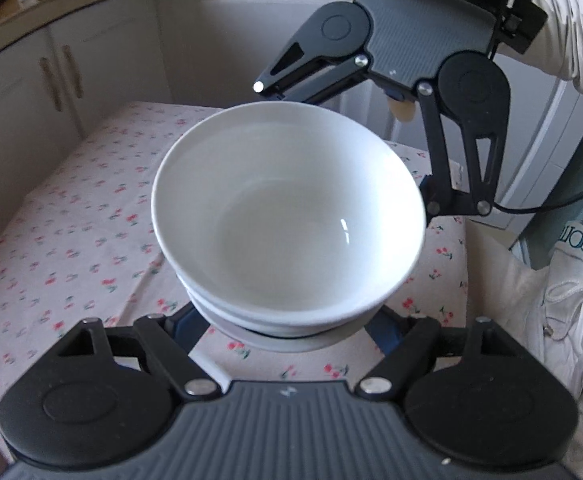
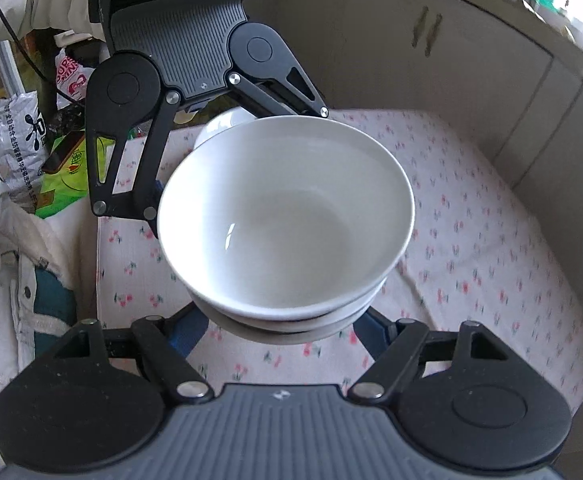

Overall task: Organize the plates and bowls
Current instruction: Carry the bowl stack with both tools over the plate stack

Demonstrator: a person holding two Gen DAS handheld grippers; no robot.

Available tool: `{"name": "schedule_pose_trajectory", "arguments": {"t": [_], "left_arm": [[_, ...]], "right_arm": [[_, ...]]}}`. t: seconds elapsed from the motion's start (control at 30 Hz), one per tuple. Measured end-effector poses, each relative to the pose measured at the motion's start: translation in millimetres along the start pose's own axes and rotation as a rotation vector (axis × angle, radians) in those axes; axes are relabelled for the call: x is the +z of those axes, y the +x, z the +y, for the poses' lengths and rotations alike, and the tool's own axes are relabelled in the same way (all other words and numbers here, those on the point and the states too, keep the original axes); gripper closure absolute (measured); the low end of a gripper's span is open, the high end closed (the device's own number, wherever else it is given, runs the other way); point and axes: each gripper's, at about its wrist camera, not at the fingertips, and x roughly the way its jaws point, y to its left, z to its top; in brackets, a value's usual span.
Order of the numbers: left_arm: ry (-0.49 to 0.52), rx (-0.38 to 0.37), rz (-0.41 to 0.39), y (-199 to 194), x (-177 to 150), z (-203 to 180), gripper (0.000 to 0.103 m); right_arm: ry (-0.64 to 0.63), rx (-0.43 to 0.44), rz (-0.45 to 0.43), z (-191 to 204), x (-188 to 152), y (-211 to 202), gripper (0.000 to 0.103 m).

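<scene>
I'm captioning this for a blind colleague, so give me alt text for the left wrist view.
A stack of white bowls fills the centre, with the left gripper spread around its base and the right gripper reaching in from the far side. Underneath lies a cherry-print tablecloth, with pale cabinets behind.

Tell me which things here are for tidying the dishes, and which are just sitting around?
For the job:
- stack of white bowls, top bowl nested in another
- plate under the stack
- left gripper and right gripper, one on each side

Just lying about:
- flowered tablecloth
- cupboards
- plastic bags
- green packet
</scene>
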Motion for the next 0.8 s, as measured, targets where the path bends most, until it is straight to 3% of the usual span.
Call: {"name": "schedule_pose_trajectory", "arguments": {"t": [0.43,0.8], "left_arm": [[-0.083,0.136,0.024,-61,-55,32,0.021],[-0.128,0.137,0.039,-59,-84,61,0.021]], "right_arm": [[-0.139,0.053,-0.029,1,89,49,0.02],[-0.149,0.095,-0.001,-11,116,90,0.02]]}}
